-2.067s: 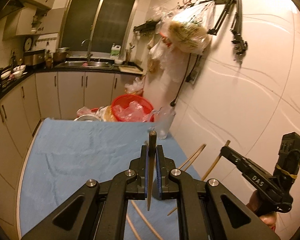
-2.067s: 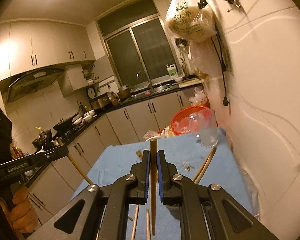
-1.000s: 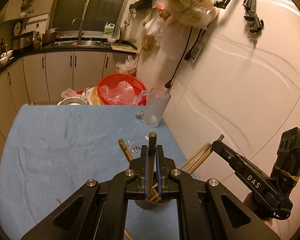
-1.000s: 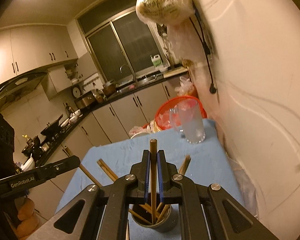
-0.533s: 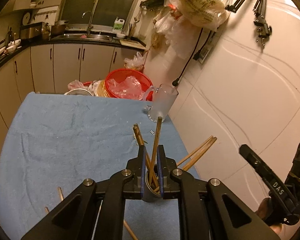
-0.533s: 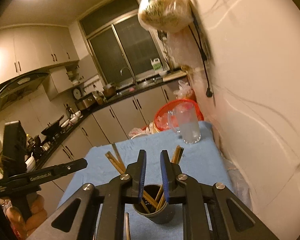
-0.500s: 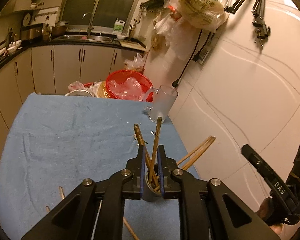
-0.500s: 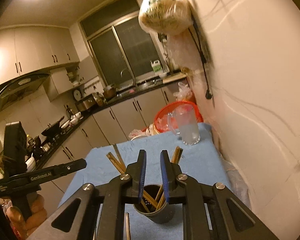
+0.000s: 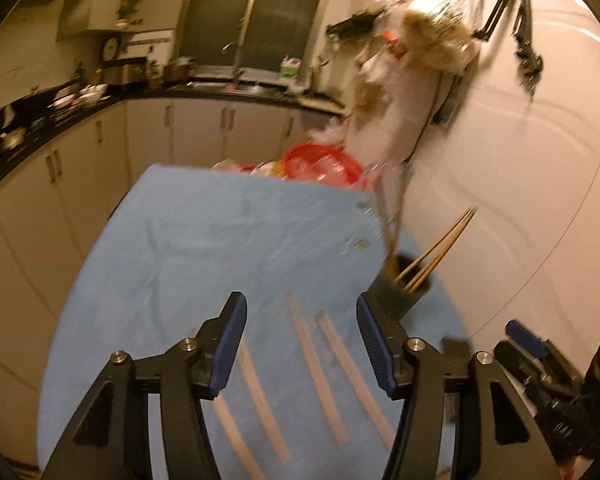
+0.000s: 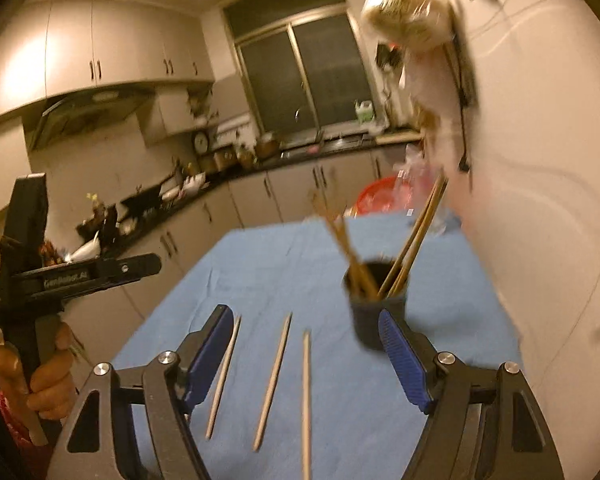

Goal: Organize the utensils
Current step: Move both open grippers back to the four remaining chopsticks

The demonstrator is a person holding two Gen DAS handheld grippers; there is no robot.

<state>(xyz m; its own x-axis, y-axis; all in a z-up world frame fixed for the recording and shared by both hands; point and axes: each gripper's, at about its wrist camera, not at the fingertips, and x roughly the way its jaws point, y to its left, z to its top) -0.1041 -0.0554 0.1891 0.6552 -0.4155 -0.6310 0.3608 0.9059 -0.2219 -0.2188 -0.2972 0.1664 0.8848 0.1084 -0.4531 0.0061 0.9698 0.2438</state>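
A dark cup (image 10: 376, 312) stands on the blue cloth (image 10: 284, 264) near the wall and holds several wooden chopsticks (image 10: 414, 236). It also shows in the left wrist view (image 9: 400, 292). Loose chopsticks (image 10: 274, 376) lie flat on the cloth in front of it; several show blurred in the left wrist view (image 9: 312, 364). My left gripper (image 9: 300, 344) is open and empty above the loose chopsticks. My right gripper (image 10: 308, 356) is open and empty, its right finger just in front of the cup.
A red basket (image 9: 320, 162) and a glass mug (image 10: 424, 196) stand at the table's far end. The white wall (image 9: 520, 160) runs along the right edge, with a hanging bag (image 10: 408, 20). Kitchen cabinets (image 9: 60, 184) lie to the left. The left gripper's body (image 10: 32, 276) is at far left.
Both grippers have opened wide, leaving their chopsticks in the cup, and pulled back and down towards the loose chopsticks. Both views are motion-blurred.
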